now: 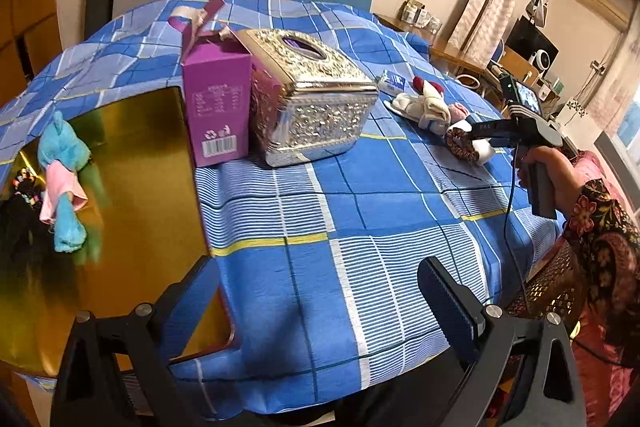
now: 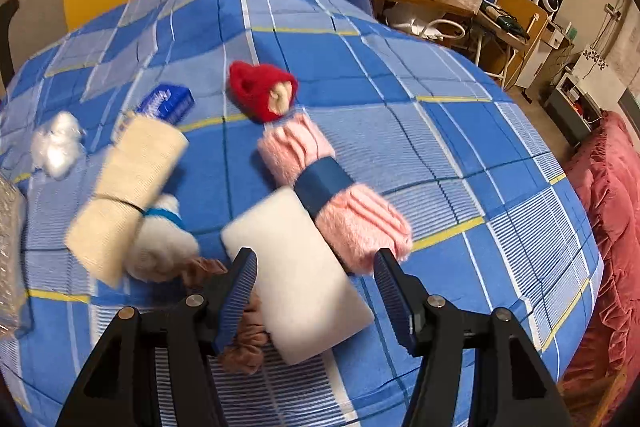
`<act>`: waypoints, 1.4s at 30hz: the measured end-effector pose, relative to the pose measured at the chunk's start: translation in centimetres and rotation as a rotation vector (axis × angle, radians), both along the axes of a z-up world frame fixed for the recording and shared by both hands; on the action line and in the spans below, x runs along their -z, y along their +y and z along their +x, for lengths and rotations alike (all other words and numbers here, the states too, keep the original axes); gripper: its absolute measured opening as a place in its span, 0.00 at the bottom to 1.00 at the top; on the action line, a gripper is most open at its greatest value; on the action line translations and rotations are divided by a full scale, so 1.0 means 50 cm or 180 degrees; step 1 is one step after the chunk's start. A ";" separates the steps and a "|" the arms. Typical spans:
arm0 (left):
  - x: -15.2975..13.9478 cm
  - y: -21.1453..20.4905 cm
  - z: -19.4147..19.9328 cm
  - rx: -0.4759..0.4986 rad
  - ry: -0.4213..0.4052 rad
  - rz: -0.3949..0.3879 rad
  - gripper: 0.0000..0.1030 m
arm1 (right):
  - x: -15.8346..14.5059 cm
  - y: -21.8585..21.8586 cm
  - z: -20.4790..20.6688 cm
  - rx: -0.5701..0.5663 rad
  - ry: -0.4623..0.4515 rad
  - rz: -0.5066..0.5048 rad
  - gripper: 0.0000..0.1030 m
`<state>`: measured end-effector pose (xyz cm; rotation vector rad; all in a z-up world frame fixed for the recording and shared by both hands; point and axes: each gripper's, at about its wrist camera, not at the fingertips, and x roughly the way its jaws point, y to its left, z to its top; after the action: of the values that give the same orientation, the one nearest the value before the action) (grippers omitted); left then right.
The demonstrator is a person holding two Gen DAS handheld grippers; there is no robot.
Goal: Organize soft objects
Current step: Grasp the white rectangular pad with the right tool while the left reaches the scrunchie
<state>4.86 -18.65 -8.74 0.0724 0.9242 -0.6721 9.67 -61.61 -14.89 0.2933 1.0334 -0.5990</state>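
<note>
Only partly legible, purple carton (image 1: 216, 107) barcode and recycling mark, small print blurred

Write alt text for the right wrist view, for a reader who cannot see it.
The open right gripper straddles a white foam block on a blue plaid tablecloth, with a brown scrunchie beside its left finger. Beyond lie a pink fuzzy roll with a blue band, a cream roll, a red knitted piece and a blue packet.

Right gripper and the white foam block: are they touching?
Cannot tell. In the right wrist view the right gripper is open and straddles the white foam block, but motion blur hides whether either finger meets it.
</note>
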 end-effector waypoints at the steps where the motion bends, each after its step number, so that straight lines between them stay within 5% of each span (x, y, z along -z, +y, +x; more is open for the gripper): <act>1: 0.002 -0.005 0.000 0.0003 0.0006 0.0011 0.97 | 0.012 0.002 0.001 -0.0051 0.0054 0.0062 0.60; 10: 0.004 -0.066 -0.015 0.0166 0.0002 0.0037 0.97 | 0.034 0.009 0.008 -0.0194 0.0171 0.0192 0.67; 18: -0.006 -0.135 -0.008 0.0251 0.0005 0.0010 0.97 | 0.031 0.003 -0.004 -0.0209 0.0143 0.0258 0.60; 25: -0.004 -0.236 0.009 0.0331 0.0078 0.0058 0.97 | -0.020 -0.011 -0.053 -0.0098 -0.0507 0.0593 0.60; 31: 0.017 -0.401 0.041 0.0526 0.0145 0.0148 0.97 | -0.060 -0.056 -0.094 0.0192 -0.1136 0.0802 0.60; 42: 0.110 -0.681 0.129 0.0557 0.0391 0.0588 0.92 | -0.080 -0.108 -0.135 0.0732 -0.1307 0.0511 0.60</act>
<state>11.30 -52.72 -14.24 0.2813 1.1058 -0.7578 2.93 -66.98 -10.88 0.6544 0.6549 -0.6301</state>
